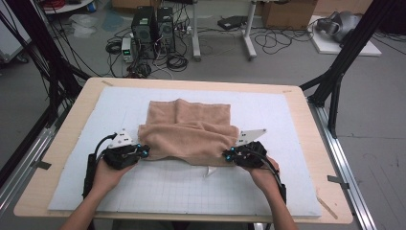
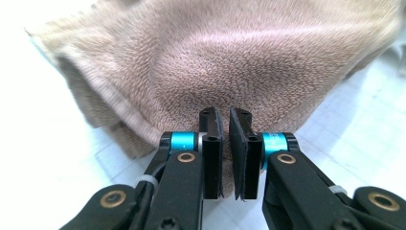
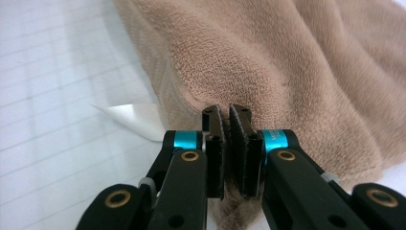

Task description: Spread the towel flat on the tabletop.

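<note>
A white gridded mat [image 1: 182, 191] covers the table [image 1: 72, 124]; on it lies the tan towel [image 1: 191, 129], partly folded — its near corners pinched, the left gripper [image 1: 142, 152] and right gripper [image 1: 229, 154] each clenched on the cloth. A white tag [image 1: 209, 171] peeks out below.

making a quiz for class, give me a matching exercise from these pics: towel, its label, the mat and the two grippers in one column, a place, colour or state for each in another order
Column one:
1. towel
2. label
3. mat
4. left gripper and right gripper

Column two:
a. white, marked with a faint grid, covering most of the table
b. shut on the near corners of the cloth
c. tan, partly folded, lying in the middle
d. small and white, sticking out from under the near edge

Pairs: 1-c, 2-d, 3-a, 4-b
</note>
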### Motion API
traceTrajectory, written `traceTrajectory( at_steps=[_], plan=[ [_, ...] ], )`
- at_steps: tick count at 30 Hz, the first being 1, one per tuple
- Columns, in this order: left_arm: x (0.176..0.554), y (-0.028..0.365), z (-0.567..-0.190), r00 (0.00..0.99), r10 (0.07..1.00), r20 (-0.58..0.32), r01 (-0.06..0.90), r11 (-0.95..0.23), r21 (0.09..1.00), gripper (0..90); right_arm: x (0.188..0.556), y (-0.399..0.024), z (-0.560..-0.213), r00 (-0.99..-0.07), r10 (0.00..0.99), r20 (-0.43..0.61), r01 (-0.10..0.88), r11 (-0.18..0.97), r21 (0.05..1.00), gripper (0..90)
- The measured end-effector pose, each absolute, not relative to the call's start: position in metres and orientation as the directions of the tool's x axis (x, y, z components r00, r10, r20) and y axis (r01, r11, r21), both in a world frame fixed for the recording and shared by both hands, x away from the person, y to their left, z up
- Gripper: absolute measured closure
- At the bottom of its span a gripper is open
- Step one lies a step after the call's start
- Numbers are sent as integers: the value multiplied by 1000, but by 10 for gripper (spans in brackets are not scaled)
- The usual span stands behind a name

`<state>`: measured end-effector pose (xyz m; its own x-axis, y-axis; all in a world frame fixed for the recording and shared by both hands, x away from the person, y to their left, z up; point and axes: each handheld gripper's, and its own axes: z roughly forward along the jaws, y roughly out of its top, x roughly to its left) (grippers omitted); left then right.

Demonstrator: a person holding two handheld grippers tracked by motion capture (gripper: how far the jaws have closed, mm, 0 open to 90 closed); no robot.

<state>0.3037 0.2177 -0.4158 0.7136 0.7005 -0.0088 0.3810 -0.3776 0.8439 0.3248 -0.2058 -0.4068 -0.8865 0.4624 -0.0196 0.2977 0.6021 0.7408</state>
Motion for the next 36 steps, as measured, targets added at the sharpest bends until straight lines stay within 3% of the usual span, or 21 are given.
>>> traceTrajectory(
  at_steps=[13,23,36],
  plan=[
    [283,234,-378,723,690,-7,319,-325,890,839,307,-209,-368,-913,407,-26,237,580,780,846],
    [324,209,-417,696,718,22,418,-429,801,837,337,-208,-412,-884,460,78,367,582,725,842],
    [366,203,-435,611,791,-27,474,-338,813,838,373,-211,-426,-834,536,133,447,513,733,841]
  ],
)
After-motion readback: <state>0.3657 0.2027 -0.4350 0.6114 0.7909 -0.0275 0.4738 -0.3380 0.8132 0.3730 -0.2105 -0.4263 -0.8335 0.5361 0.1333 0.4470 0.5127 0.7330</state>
